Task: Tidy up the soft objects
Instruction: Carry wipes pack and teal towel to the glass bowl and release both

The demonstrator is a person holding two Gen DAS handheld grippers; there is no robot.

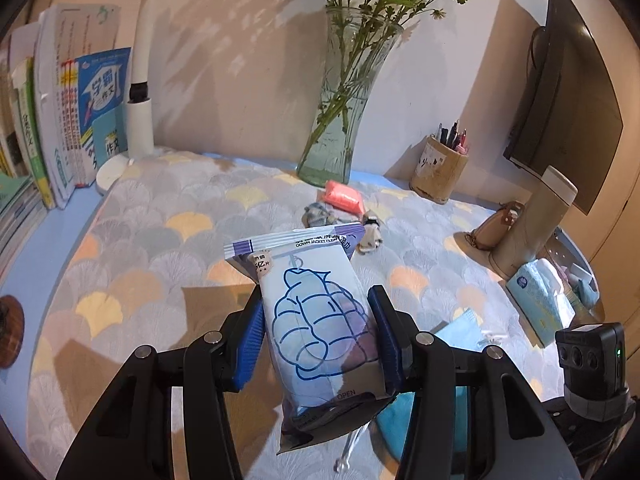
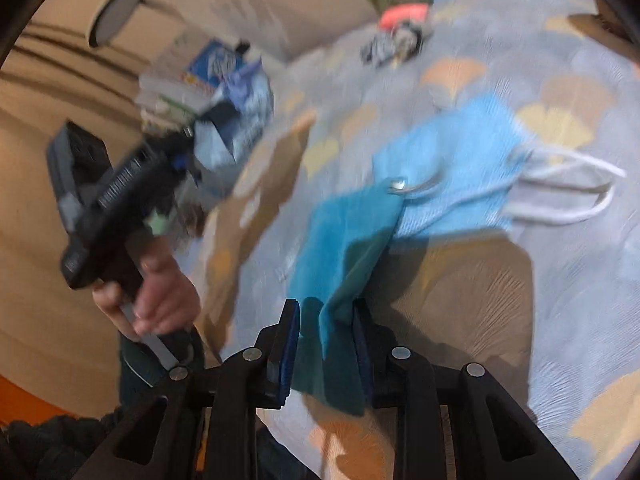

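Note:
My left gripper [image 1: 316, 316] is shut on a white and purple wet-wipes pack [image 1: 316, 320] printed with a blue jacket drawing, held above the table. The right wrist view is blurred; there the left gripper with the pack [image 2: 240, 116] shows at the left. My right gripper [image 2: 326, 322] has a teal cloth [image 2: 340, 248] between its blue pads, one end lying on the table. A light blue face mask [image 2: 452, 164] with white ear loops lies beyond the cloth. A pink packet [image 1: 343, 197] and small crumpled items [image 1: 318, 214] lie farther back.
A patterned tablecloth [image 1: 160, 240] covers the table. A glass vase [image 1: 340, 120] of flowers, a pen holder [image 1: 440, 168], books [image 1: 72, 120], a white lamp base [image 1: 140, 120], a monitor [image 1: 572, 100] and a tissue pack [image 1: 536, 300] ring the table.

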